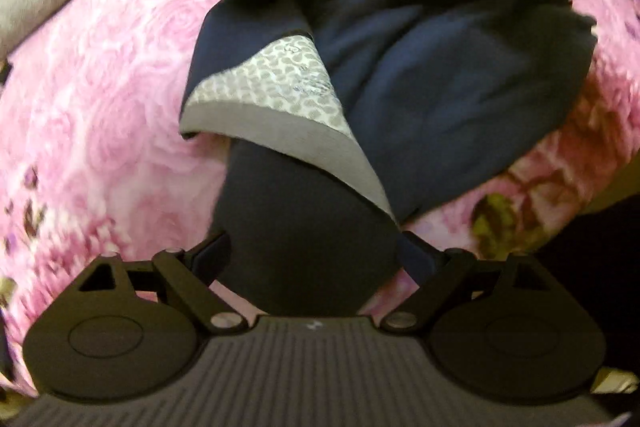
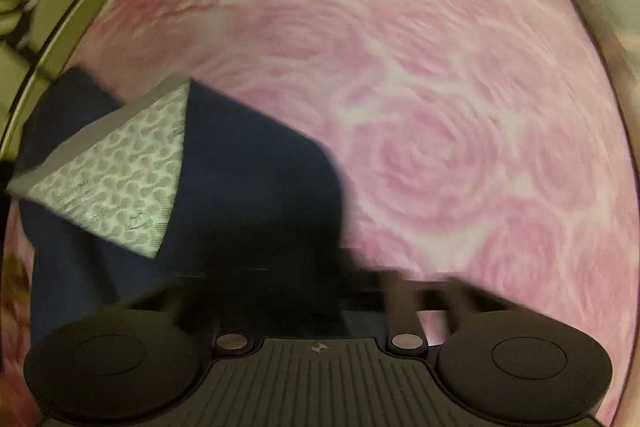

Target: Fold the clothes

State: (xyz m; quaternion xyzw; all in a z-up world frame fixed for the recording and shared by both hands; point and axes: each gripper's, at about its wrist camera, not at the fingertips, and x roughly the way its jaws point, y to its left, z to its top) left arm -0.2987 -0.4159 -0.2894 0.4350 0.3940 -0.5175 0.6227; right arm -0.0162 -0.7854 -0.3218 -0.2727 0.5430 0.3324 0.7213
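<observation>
Both grippers point down: your right gripper [image 2: 320, 291] is closed on the navy garment [image 2: 248, 187], left gripper [image 1: 312, 247] spread around it.

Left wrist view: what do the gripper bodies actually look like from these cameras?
Both are matte black plastic. The left gripper has a ribbed grey-black base plate, two round housings with oval insets, angled linkage arms and silver pivot pins. The right gripper shows the same build, its linkages blurred. No cables or sleeves visible.

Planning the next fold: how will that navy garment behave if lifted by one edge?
Probably floppy: the navy garment lies in soft bunched folds on the pink rose bedspread. Its patterned grey lining has flipped outward, so layers likely shift and drape rather than hold shape.
</observation>
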